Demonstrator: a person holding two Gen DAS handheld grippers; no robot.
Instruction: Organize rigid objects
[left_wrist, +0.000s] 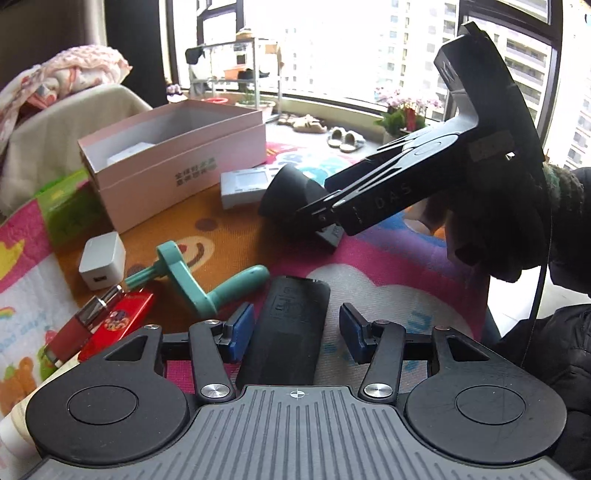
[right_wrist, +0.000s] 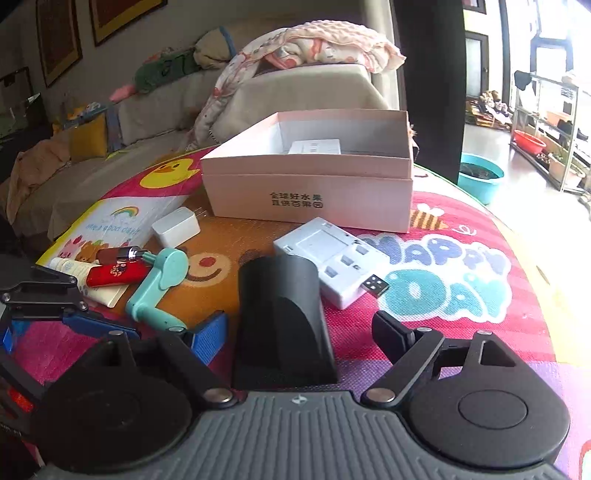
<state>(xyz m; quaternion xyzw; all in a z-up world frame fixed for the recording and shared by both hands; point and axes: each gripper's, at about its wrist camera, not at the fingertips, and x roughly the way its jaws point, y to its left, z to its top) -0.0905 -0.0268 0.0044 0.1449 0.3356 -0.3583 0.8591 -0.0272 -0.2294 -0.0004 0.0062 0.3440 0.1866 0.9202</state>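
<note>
Toys and bits lie on a bright play mat (right_wrist: 461, 295) on the table. Biggest is the pink box (right_wrist: 310, 192) at the far side, open on top, with only one white thing (right_wrist: 314, 147) inside. So I think the tidy-up has just begun and most is left.

Outside the box, the white flat gadget (right_wrist: 332, 258) sits just in front of it. The black cone piece (right_wrist: 284, 314) lies nearer, then the black remote (left_wrist: 291, 325), the green crank handle (left_wrist: 192, 277), the red case (left_wrist: 122, 325) and the white plug cube (left_wrist: 101, 266) near the left edge.

Both hands tip down toward the mat. The right gripper (right_wrist: 299, 328) is wide open around the cone piece, not squeezing it. The left gripper (left_wrist: 297, 325) is open around the remote, with gaps both sides.
</note>
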